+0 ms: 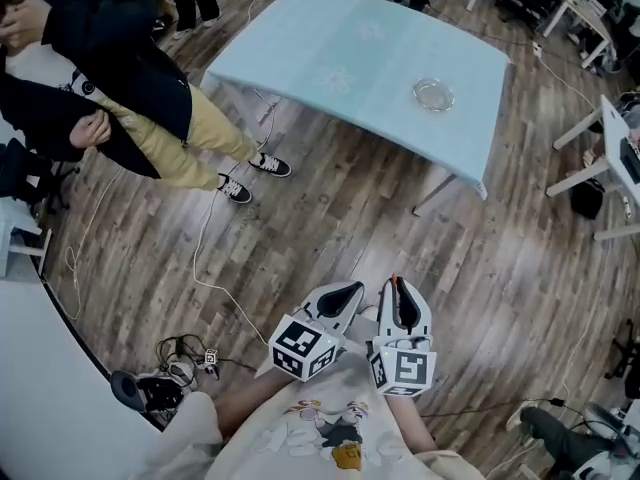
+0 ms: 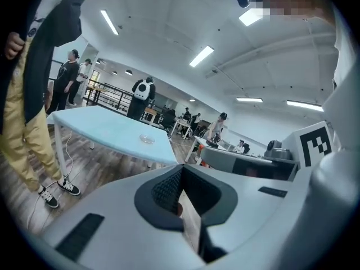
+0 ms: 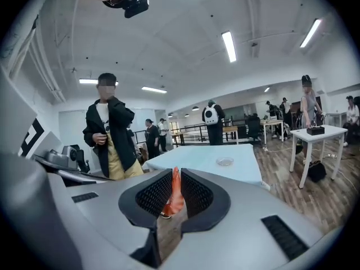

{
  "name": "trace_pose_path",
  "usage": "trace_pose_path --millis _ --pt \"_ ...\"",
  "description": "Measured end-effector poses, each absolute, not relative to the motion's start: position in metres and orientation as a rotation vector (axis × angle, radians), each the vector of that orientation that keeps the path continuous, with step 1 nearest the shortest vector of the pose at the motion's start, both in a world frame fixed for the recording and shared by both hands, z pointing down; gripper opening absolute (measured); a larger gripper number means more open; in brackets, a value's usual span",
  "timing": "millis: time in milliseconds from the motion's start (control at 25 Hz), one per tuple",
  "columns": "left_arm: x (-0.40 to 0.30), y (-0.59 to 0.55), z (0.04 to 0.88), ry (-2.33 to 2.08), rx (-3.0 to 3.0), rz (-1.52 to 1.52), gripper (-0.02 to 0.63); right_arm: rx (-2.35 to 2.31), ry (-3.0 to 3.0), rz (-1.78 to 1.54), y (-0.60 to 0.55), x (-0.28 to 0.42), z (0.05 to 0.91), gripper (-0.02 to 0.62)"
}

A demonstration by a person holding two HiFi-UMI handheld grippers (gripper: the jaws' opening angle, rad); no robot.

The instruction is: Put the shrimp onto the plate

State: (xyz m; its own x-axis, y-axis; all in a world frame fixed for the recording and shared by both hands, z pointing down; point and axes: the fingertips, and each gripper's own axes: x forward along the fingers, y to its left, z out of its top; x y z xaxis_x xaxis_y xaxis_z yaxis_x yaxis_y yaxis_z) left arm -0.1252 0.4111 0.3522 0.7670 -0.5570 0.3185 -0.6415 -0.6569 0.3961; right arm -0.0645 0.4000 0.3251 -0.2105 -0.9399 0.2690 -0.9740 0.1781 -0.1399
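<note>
Orange shrimp [image 3: 174, 191] stands upright, pinched between the pads of my right gripper [image 3: 175, 176], its thin end poking up above them. My left gripper [image 2: 181, 180] has its jaws pressed together, and I can make out nothing held in them. The 2 grippers hang side by side close to my chest over the wood floor [image 1: 330, 228], well apart from the light blue table [image 1: 320, 38]. The 1 clear glass plate [image 1: 433, 94] sits on that table toward its right edge. A person in a black jacket [image 1: 110, 58] stands beside the table's left corner.
</note>
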Motion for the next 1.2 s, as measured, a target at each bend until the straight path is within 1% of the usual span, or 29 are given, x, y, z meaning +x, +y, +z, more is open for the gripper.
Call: trace_pose_path --millis 280,440,600,880,1080,1200 --pt "-0.063 0.409 0.349 -0.896 2.537 0.328 -0.003 1.933 -2.312 0.434 0.414 0.009 0.332 0.064" --pt "-0.034 0.424 0.360 -0.873 2.513 0.364 -0.003 1.931 -2.328 0.468 0.424 0.027 0.338 0.064" --pt "-0.010 0.428 0.353 -0.834 2.577 0.362 -0.003 1.944 -2.337 0.530 0.416 0.041 0.346 0.064" --pt "-0.018 0.383 0.363 -0.859 2.516 0.346 -0.003 1.914 -2.307 0.532 0.380 0.039 0.353 0.064" --pt "-0.015 0.341 0.371 -0.777 2.510 0.326 -0.003 1.958 -2.232 0.609 0.338 0.040 0.366 0.064" --pt "-0.015 0.314 0.373 -0.718 2.520 0.314 -0.003 1.964 -2.217 0.602 0.308 0.032 0.366 0.064"
